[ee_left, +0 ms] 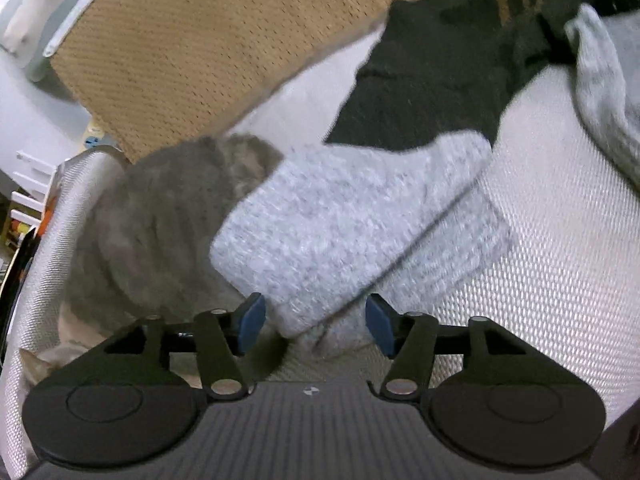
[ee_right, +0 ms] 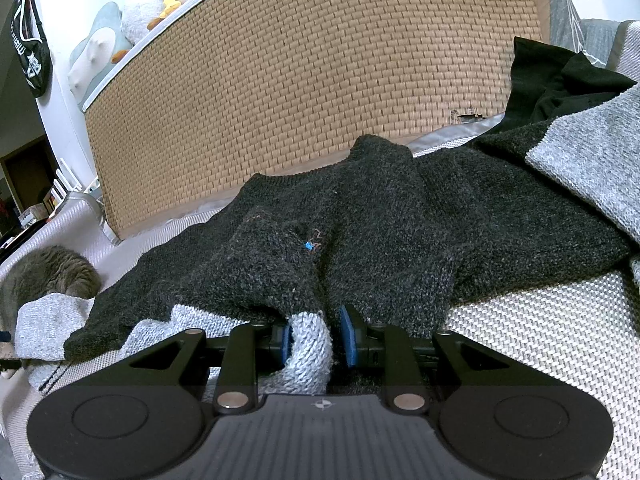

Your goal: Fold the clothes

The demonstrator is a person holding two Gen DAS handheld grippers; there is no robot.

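Observation:
A knit sweater lies spread on the bed, its body dark charcoal and its cuffs and hem light grey. In the left wrist view a folded light grey sleeve lies across the dark body. My left gripper is open, with the sleeve's near end between its blue pads, which stand clear of the cloth. My right gripper is shut on a bunched light grey edge of the sweater, just below the dark knit.
A grey cat lies curled at the left, touching the sleeve, and shows again in the right wrist view. A tan woven panel stands behind the bed. The white woven bed cover stretches to the right. Plush toys sit at the top left.

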